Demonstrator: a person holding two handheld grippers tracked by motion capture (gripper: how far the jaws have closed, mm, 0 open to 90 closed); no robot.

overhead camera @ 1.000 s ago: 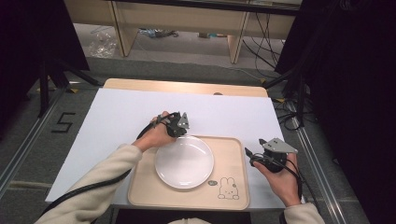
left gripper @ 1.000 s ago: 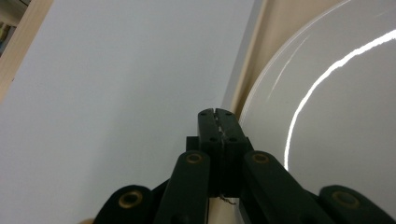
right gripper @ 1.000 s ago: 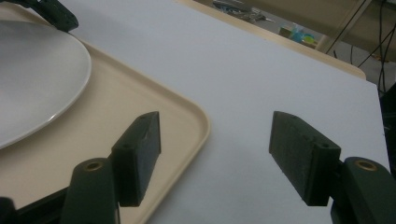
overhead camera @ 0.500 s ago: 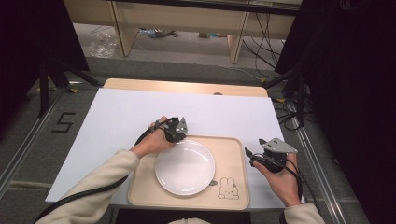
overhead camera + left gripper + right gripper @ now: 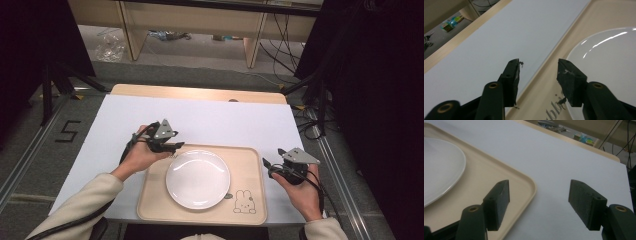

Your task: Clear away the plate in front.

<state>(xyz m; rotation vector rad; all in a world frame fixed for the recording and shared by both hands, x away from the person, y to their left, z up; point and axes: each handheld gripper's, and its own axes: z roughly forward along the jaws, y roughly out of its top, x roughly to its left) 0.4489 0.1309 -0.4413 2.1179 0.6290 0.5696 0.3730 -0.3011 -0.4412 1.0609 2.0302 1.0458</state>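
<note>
The white plate (image 5: 198, 179) lies in the middle of the beige tray (image 5: 252, 165) at the table's near edge. At its ten o'clock the left gripper (image 5: 172, 146) hovers over the tray's rim; its jaws have just been opening and stand apart, empty. At three o'clock the right gripper (image 5: 270, 164) rests beside the tray, released, wrist level, on the white tabletop (image 5: 225, 122).
</note>
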